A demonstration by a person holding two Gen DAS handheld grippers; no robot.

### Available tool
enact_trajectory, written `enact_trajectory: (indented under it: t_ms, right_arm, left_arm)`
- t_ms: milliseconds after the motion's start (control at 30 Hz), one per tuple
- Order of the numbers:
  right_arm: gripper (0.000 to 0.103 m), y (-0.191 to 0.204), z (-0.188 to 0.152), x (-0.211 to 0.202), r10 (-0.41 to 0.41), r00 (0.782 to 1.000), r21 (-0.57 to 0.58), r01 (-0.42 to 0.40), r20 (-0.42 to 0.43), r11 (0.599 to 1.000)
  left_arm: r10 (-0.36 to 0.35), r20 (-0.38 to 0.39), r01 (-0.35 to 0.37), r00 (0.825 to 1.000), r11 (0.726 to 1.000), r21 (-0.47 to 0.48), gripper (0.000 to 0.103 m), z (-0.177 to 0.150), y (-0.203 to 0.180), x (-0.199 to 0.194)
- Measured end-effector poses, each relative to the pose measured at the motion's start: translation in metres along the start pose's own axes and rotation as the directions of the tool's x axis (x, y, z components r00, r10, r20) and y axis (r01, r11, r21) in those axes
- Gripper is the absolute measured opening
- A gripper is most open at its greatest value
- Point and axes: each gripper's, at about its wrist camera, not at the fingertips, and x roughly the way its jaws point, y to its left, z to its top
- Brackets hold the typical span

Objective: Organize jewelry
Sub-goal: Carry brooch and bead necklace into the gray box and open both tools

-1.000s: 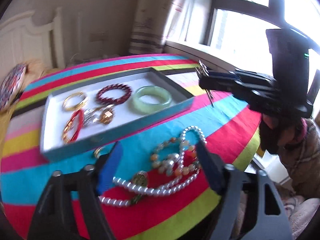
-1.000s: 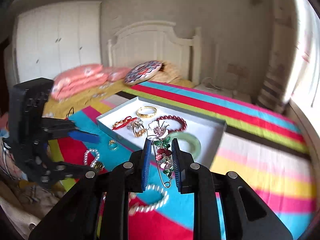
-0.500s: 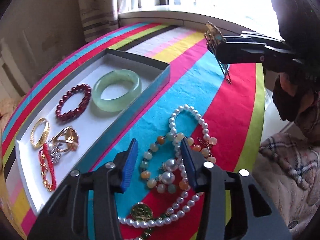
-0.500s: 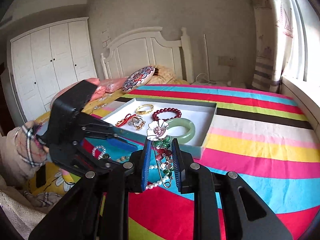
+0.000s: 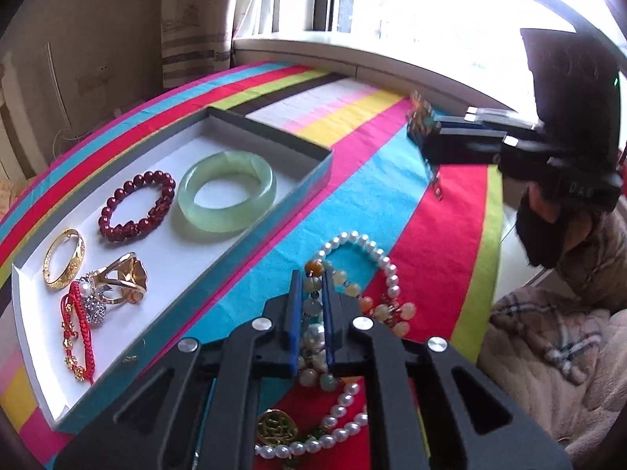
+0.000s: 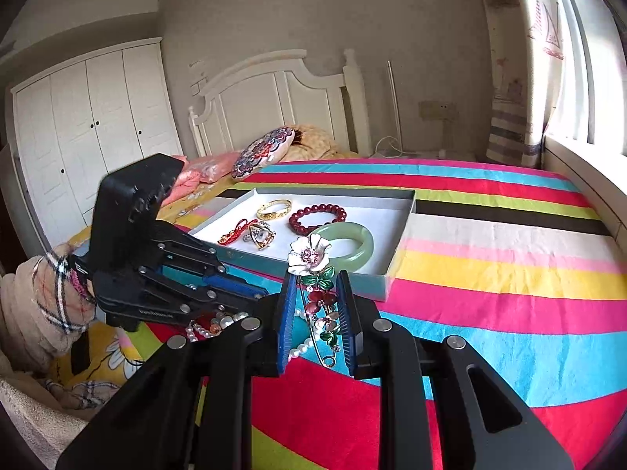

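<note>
Beads of the mixed bracelet (image 5: 313, 305) sit pinched between the left gripper (image 5: 312, 280) pads, apparently still on the striped bedspread (image 5: 376, 196) beside the tray (image 5: 250, 235). The right gripper (image 6: 315, 297) clamps the flower brooch (image 6: 313, 270).

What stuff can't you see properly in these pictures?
- Left wrist view: the bead bracelet runs under the left gripper, so its clasp and full loop are hidden.
- Left wrist view: the pearl necklace is cut off by the bottom edge.
- Left wrist view: the flower brooch is edge-on and backlit by the window.
- Right wrist view: the right gripper fingers cover the brooch's sides.
- Right wrist view: the rings are too small to count.
</note>
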Motion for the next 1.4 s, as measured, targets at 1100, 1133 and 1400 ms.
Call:
enact_trajectory:
  t_ms: [1100,1133,1400]
  right_arm:
    - [0.022,0.017,0.012,-0.001,-0.022,1.0,-0.051,0.022,0.009,0.998]
    - [0.022,0.018,0.015,0.002,-0.029,1.0,-0.058,0.029,0.001,0.998]
    - [0.022,0.018,0.046,0.041,-0.099,0.993,-0.111,0.091,-0.065,0.99]
  left_arm:
    - [0.028,0.305,-0.021,0.952,0.999,-0.025,0.009,0.028,-0.021,-0.125]
    - [0.041,0.308,-0.031,0.951,0.999,-0.039,0.009,0.027,-0.016,-0.126]
    - [0.183,0.339,-0.137,0.923,0.978,-0.157,0.009,0.032,0.017,-0.126]
